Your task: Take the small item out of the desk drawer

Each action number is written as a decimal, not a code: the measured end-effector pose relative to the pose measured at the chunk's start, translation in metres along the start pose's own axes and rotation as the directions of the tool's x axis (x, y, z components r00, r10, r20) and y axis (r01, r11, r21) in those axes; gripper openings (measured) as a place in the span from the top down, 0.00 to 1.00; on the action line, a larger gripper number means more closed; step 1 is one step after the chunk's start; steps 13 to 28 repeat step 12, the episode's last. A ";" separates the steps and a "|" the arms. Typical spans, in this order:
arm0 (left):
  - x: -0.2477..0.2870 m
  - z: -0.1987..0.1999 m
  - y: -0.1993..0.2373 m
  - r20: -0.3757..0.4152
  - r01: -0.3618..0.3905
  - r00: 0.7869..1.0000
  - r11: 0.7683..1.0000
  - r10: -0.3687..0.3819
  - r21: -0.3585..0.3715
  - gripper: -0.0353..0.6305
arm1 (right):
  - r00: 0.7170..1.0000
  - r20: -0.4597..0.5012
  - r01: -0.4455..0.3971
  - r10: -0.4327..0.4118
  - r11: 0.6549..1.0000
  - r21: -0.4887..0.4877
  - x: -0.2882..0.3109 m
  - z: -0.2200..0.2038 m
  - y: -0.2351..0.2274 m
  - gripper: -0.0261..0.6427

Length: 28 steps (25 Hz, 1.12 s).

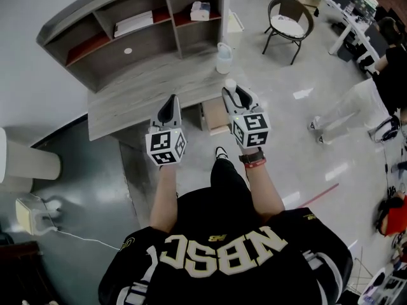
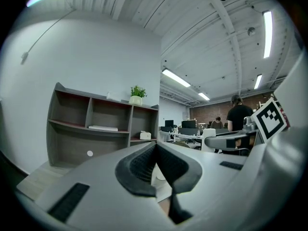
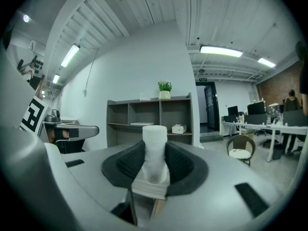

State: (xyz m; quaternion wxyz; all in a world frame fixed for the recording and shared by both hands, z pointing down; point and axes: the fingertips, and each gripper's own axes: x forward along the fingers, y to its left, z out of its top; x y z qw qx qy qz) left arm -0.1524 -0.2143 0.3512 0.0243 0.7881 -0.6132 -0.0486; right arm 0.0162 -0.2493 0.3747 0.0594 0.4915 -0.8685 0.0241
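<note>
Now the right gripper has its jaws pinched partway shut on the small white item, up above the open drawer at the desk's near edge, the left gripper closed and empty, so hold that squeeze steady and the item upright

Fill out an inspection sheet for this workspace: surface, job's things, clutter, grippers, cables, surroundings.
Surface: grey wood desk with a shelf unit at its back.
Job's things: small white cylinder held up in front of the desk; drawer appears pulled out under the desk's edge.
Clutter: white jug on the desk's corner; tissue box and papers on the shelves.
Grippers: right gripper fingers shut on the cylinder; left gripper fingers together, nothing between them.
Cables: white cable on the floor at the left, running to a white device.
Surroundings: chair; a person at the right.
</note>
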 end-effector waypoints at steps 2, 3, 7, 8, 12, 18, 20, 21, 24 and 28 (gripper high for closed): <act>0.002 -0.002 -0.003 -0.005 0.005 1.000 1.000 -0.005 0.000 0.92 | 1.000 -0.003 -0.001 0.001 1.000 0.003 0.000 -0.001 -0.002 0.75; 0.003 -0.003 -0.004 -0.007 0.007 1.000 1.000 -0.007 -0.001 0.92 | 1.000 -0.004 -0.001 0.001 1.000 0.005 0.000 -0.002 -0.003 0.75; 0.008 -0.008 -0.007 -0.011 0.013 1.000 1.000 -0.013 -0.007 0.93 | 1.000 -0.013 -0.005 0.005 1.000 0.010 0.002 -0.007 -0.008 0.75; 0.011 -0.009 -0.007 -0.011 0.014 1.000 1.000 -0.014 -0.009 0.92 | 1.000 -0.015 -0.006 0.006 1.000 0.010 0.004 -0.008 -0.010 0.75; 0.024 -0.015 -0.007 -0.016 0.017 1.000 1.000 -0.017 -0.012 0.92 | 1.000 -0.025 -0.007 0.007 1.000 0.011 0.015 -0.014 -0.019 0.75; 0.024 -0.015 -0.007 -0.016 0.017 1.000 1.000 -0.017 -0.012 0.92 | 1.000 -0.025 -0.007 0.007 1.000 0.011 0.015 -0.014 -0.019 0.75; 0.024 -0.015 -0.007 -0.016 0.017 1.000 1.000 -0.017 -0.012 0.92 | 1.000 -0.025 -0.007 0.007 1.000 0.011 0.015 -0.014 -0.019 0.75; 0.024 -0.015 -0.007 -0.016 0.017 1.000 1.000 -0.017 -0.012 0.92 | 1.000 -0.025 -0.007 0.007 1.000 0.011 0.015 -0.014 -0.019 0.75; 0.024 -0.015 -0.007 -0.016 0.017 1.000 1.000 -0.017 -0.012 0.92 | 1.000 -0.025 -0.007 0.007 1.000 0.011 0.015 -0.014 -0.019 0.75; 0.024 -0.015 -0.007 -0.016 0.017 1.000 1.000 -0.017 -0.012 0.92 | 1.000 -0.025 -0.007 0.007 1.000 0.011 0.015 -0.014 -0.019 0.75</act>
